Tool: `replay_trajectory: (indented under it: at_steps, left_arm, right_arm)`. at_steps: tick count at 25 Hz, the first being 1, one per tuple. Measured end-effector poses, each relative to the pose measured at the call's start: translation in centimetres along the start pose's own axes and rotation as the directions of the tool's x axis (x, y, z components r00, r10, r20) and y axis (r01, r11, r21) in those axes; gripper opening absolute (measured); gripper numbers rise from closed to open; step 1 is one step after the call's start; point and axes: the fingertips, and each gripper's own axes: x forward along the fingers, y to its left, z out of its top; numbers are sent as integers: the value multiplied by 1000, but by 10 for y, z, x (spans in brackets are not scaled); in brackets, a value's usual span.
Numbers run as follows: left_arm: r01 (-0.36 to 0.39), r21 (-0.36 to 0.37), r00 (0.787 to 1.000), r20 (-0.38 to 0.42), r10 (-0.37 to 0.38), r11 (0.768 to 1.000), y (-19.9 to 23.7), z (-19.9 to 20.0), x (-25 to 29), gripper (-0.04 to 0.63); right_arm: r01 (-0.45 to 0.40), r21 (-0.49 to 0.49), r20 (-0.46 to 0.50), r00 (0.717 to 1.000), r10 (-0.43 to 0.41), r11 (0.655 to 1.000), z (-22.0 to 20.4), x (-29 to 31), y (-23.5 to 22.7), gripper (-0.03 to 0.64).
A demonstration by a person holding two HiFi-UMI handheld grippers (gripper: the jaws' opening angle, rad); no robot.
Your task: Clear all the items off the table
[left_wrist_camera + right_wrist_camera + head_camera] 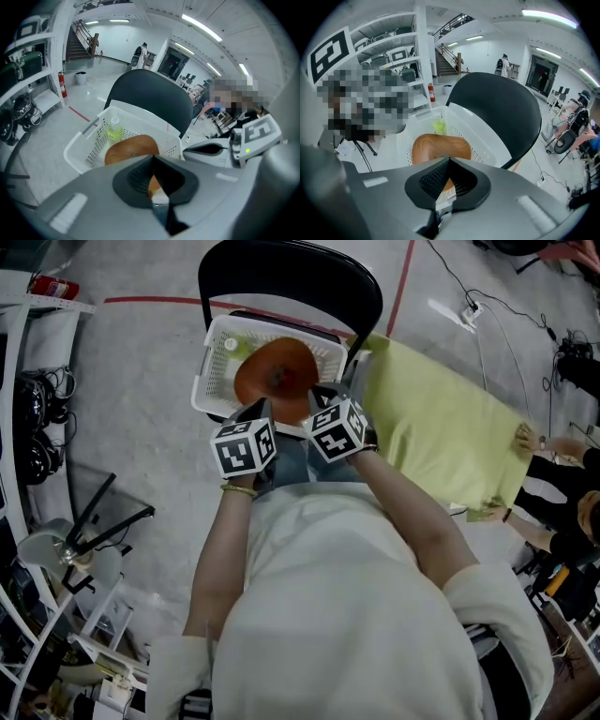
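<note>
Head view: both grippers meet at the near rim of the wooden bowl [275,376], which sits tilted over the white basket [208,362] on the black chair [281,268]. The left gripper [260,415] comes in from 7 o'clock and the right gripper [315,401] from 5 o'clock. Their marker cubes cover the jaw tips here. At 3 o'clock, a yellow-green cloth [441,427] drapes the worktop, cut off by the person's arm.

Left gripper view: the left gripper [153,157] has its jaws together, pinching the bowl [131,147] at its edge. Only a brown sliver shows in the gap. A pale green bottle [114,131] stands in the basket [77,145] at 11 o'clock, half hidden behind the bowl.

Right gripper view: the right gripper [449,160] is likewise clamped on the bowl [440,146] rim. The bottle [439,125] peeks out at 12 o'clock.
</note>
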Motion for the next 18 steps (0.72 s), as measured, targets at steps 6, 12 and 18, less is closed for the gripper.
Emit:
replay_trajectory:
  at_steps: [6,12,18]
  left_arm:
    - [26,47,1000,-17,-26,999,0,9,-6,9]
    - [48,104,999,-31,-45,993,13,21,-16,9]
    - [64,156,998,-36,-59,986,26,34,-24,9]
  right_arm:
    - [18,34,0,1000,-18,999,10,-8,-1,-2]
    - [22,93,13,1000,-23,995,26,-14,9,-2]
    - [28,115,19,999,-30,993,38,-18,19,-3]
